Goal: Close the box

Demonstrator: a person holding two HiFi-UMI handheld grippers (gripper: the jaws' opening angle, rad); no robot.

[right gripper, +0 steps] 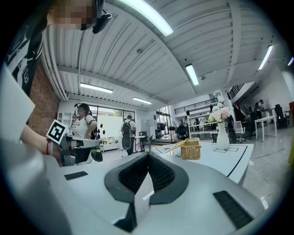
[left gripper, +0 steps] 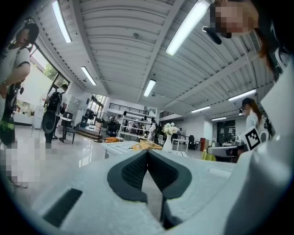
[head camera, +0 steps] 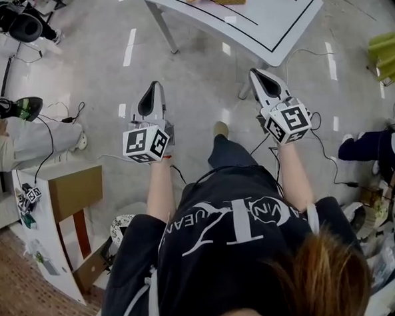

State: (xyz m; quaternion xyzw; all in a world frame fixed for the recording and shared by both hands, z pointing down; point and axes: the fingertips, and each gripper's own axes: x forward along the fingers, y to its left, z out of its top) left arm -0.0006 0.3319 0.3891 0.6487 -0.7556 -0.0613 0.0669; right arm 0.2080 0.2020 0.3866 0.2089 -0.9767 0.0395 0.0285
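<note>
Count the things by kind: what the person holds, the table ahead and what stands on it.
Hand-held gripper: 2, left hand-held gripper, right hand-held gripper
White table: 1
Wicker basket: 1
Vase of flowers: 1
Total: 5

Both grippers held out ahead, jaws together and empty.
The left gripper and the right gripper pointed away from the body, side by side and well apart, each at the end of a bare, outstretched forearm. In each gripper view the dark pads met at the tip with nothing between them. The marker cubes sat just ahead of the wrists.
</note>
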